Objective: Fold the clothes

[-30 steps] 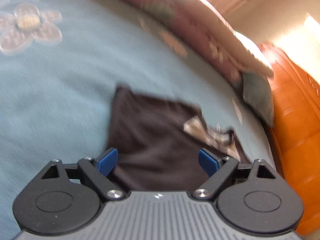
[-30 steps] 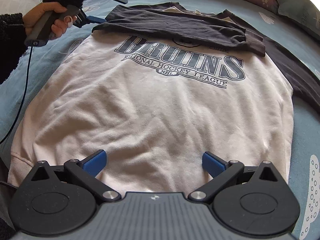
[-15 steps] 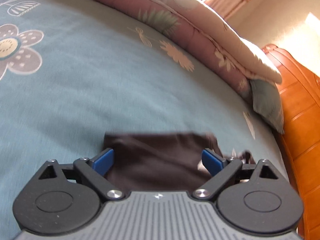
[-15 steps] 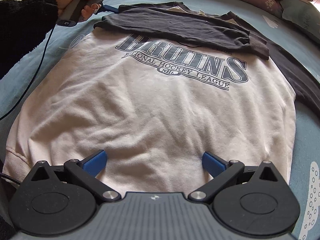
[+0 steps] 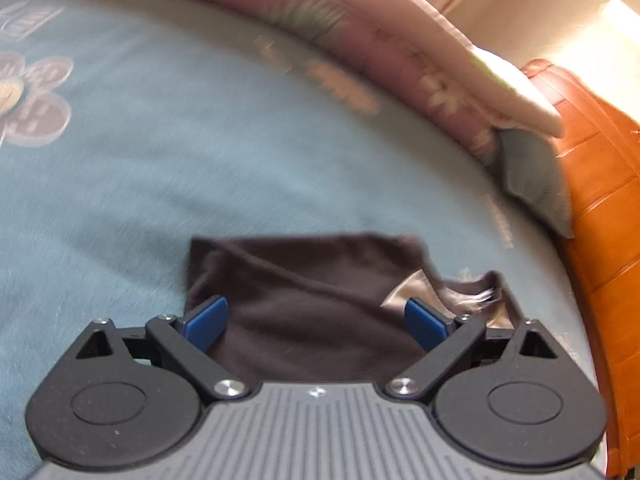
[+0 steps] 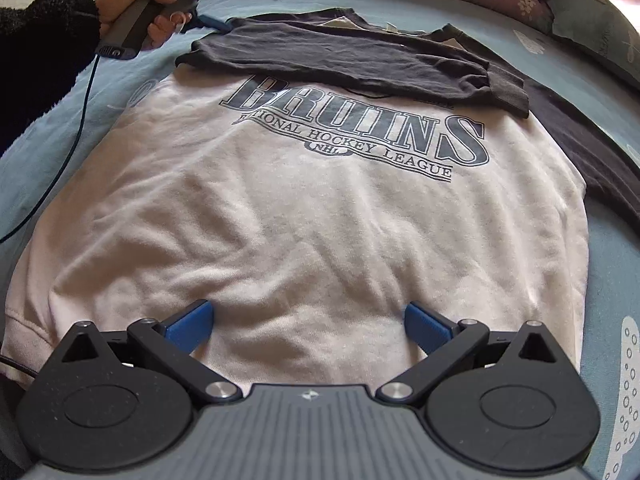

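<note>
Spread flat on the blue bedsheet [image 6: 624,264]: a pale sweatshirt [image 6: 320,216] with dark lettering, its left dark sleeve [image 6: 344,60] already folded across the chest, the other dark sleeve [image 6: 592,152] trailing off to the right. Left gripper [image 5: 316,318] with jaws spread, empty, poised over the shoulder end of that folded sleeve [image 5: 304,300]; right gripper [image 6: 308,326] likewise wide open, hovering over the hem, pinching nothing. Likely trouble: pinching only the top layer at the shoulder, so the sleeve drags out of its fold; or lifting one end before the other, skewing the crease and bunching the body fabric. Also a risk of snagging the loose collar. Hard to judge: left view smeared by motion, contact with cloth unclear. Far right cuff cut off. Near hem hidden beneath the right gripper's body. Pillows [image 5: 400,52] and wooden headboard [image 5: 600,216] only partly seen.
</note>
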### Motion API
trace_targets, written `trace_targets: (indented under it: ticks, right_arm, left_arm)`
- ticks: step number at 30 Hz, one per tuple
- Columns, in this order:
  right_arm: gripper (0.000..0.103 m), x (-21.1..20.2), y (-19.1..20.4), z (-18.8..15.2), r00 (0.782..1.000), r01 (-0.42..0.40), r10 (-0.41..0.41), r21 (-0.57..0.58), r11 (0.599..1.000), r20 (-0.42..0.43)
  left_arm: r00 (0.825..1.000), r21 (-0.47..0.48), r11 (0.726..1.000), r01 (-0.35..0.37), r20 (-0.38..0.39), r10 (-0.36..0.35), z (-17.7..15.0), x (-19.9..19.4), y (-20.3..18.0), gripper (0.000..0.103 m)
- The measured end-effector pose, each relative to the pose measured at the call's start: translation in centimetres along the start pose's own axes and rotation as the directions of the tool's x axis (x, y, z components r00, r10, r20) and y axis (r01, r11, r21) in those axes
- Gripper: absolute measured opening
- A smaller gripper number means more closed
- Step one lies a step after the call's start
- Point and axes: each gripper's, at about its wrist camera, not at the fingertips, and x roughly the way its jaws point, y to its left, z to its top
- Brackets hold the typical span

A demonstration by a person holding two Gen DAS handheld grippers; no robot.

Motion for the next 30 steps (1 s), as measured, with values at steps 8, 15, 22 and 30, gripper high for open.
trace_targets:
  ticks: [8,15,22,30]
  right_arm:
    - [0.103,-0.6,-0.7,-0.1,1.0,0.0,0.0,0.041,0.999,0.012]
    - [0.103,-3.9,-2.2,-1.9,0.999,0.009,-0.015,0.161,0.987,0.03]
    - [0.103,-7.0,-2.9,-4.8,0.998,0.041,-0.051,0.195,0.98,0.042]
    - [0.103,-7.4,-4.0,-5.7,0.996,0.042,-0.061,0.241,0.97,0.068]
  left_arm:
    - [0.999,0.286,0.958,-0.012,-0.043,0.025,-3.5,-6.7,-7.5,0.095]
    - [0.948,0.324,0.928,0.185,-0.307,-0.082,-13.7,-7.6,-10.2,0.096]
    - [0.962,0.223,0.972,0.08,-0.274,-0.017,-16.7,-10.7,-5.3,0.096]
    - [0.965,0.329,0.94,0.094,-0.261,-0.005,-18.5,-14.6,-7.4,0.098]
